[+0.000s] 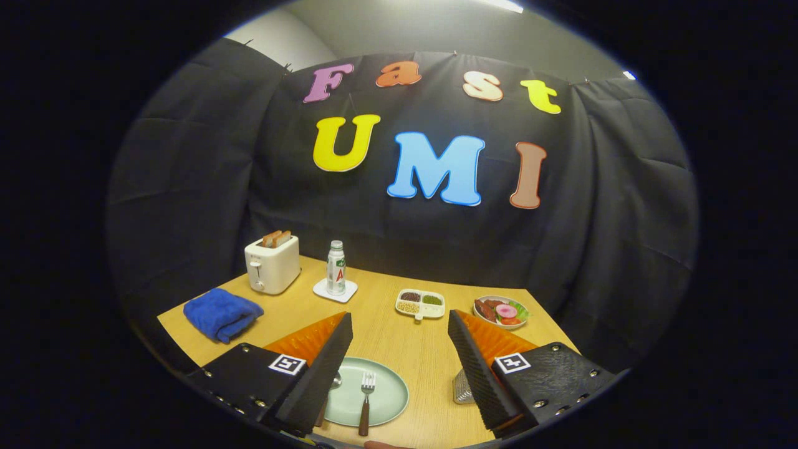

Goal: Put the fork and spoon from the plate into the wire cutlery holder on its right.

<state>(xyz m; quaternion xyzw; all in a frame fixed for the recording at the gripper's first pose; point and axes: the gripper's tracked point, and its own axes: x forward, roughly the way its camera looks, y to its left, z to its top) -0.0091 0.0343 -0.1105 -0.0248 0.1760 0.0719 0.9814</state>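
Observation:
A pale green plate (389, 390) lies on the wooden table (386, 333), low between my two fingers. On it rests a fork (366, 396) with a dark brown handle, tines pointing away. The spoon (335, 381) lies on the plate's left side, mostly hidden behind my left finger. The wire cutlery holder (462, 390) stands right of the plate, largely covered by my right finger. My gripper (400, 324) hovers above the plate, open wide, holding nothing.
Beyond the fingers stand a white toaster (272, 264) with bread, a water bottle (336, 267) on a white coaster, a divided dish (420, 303) of grains and a bowl of food (501, 310). A blue cloth (222, 313) lies on the left.

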